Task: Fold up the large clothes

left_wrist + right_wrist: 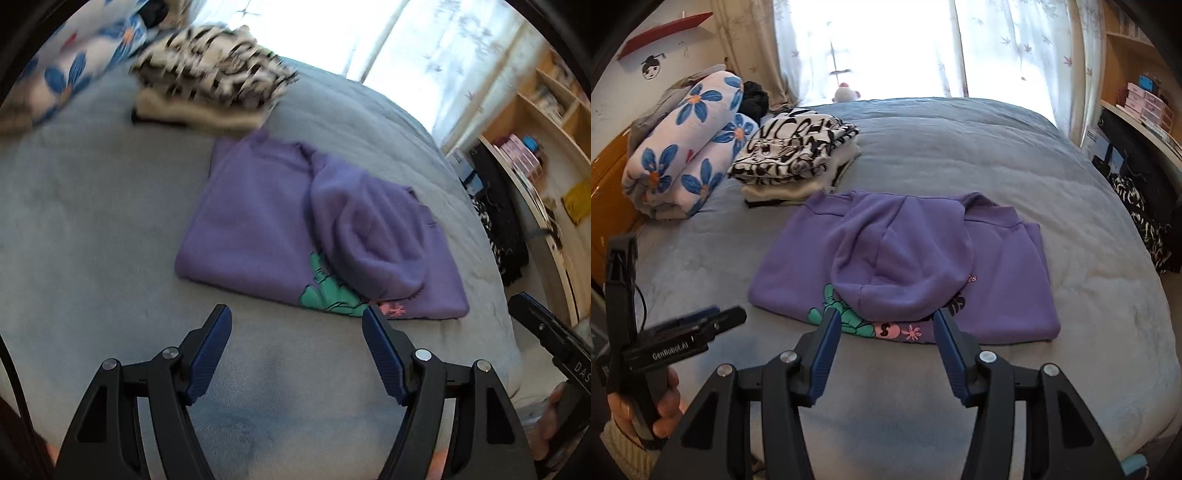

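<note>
A purple hoodie [258,225] lies folded into a rectangle on the grey bed cover, its hood laid over the front with a green and pink print showing below; it also shows in the right wrist view [1004,266]. My left gripper [297,314] is open and empty, hovering just in front of the hoodie's near edge. My right gripper [884,317] is open and empty, its tips just short of the hoodie's near edge by the print. The left gripper also shows at the left of the right wrist view [713,319].
A stack of folded clothes topped by a black-and-white patterned garment [798,147] sits behind the hoodie. A rolled blue-flowered quilt [687,144] lies at the far left. Shelves [546,155] and dark bags [1137,199] stand right of the bed [960,155]. A curtained window is behind.
</note>
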`<state>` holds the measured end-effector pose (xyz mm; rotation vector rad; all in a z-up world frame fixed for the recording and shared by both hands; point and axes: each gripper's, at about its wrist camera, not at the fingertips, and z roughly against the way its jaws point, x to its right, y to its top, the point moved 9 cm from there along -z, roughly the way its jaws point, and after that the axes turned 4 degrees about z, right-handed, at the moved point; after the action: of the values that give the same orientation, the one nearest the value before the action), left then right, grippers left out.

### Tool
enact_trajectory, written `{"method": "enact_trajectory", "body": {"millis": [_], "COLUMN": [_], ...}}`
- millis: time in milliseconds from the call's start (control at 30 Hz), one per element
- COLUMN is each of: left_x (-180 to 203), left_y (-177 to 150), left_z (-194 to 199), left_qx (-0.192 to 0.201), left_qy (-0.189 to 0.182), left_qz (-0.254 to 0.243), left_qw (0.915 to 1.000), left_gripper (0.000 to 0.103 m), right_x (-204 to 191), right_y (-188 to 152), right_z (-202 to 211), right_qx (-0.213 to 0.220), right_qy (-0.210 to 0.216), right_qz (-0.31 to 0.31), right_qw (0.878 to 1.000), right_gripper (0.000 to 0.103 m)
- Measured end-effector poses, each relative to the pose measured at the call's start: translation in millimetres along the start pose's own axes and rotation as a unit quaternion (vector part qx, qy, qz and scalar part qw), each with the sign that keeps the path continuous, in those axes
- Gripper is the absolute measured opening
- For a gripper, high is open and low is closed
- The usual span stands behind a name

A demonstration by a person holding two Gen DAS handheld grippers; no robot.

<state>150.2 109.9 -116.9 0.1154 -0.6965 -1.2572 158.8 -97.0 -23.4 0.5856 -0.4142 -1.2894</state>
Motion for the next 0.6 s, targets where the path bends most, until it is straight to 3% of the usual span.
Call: {"method": "enact_trajectory", "body": {"millis": [267,467,600], "left_x": [-34,-50,-53], "left_y": [-7,-1,16], "left_z": [-63,-110,-127], "left_qx": [-0.010,-0.014,0.005], "left_qy": [-0.045,-0.058,-0.068], "left_qz": [0.080,0.128,0.143], "left_qw": [0.9957,0.9900,0.9873], "left_gripper": [0.072,0.071,0.072], "right_x": [13,23,26], "right_y": [12,19,24], "right_z": [-44,-80,-99], "right_qx": [0.053,0.053,0.052], "right_qy": [-0.017,-0.018,-0.016], "right_qz": [-0.010,-0.008,-0.004], "right_qw": [0.998,0.998,0.998], "right_gripper": [0.052,0.052,0.052]}}
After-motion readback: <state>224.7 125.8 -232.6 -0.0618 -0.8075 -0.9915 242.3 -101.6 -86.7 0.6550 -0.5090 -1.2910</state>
